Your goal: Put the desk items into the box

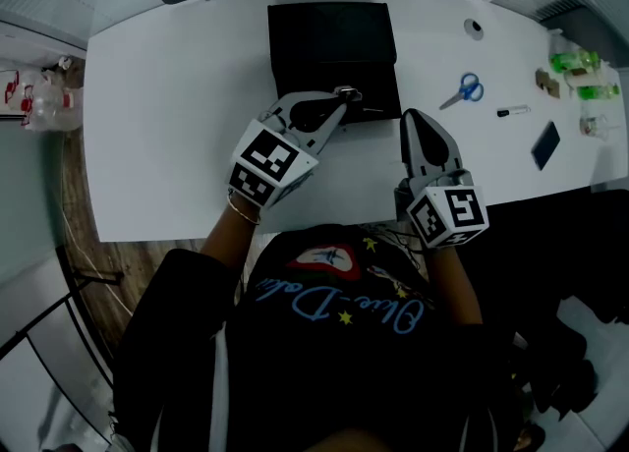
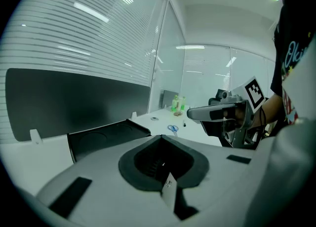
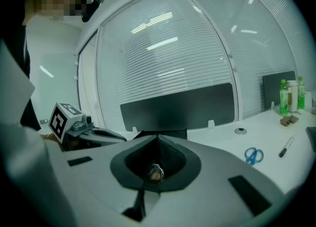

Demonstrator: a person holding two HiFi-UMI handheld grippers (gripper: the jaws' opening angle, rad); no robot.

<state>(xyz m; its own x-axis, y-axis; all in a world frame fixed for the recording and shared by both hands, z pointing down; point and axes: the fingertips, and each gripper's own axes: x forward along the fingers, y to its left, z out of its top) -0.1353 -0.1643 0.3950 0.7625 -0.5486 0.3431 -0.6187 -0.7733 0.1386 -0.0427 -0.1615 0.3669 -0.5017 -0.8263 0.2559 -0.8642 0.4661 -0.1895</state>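
White desk runs beneath slatted blinds, with the black box at its far middle. The left gripper hangs over the box's near edge, jaw tips pinched together. The right gripper, likewise clenched, is just beside the box's near right corner. Blue scissors and a marker lie further right.
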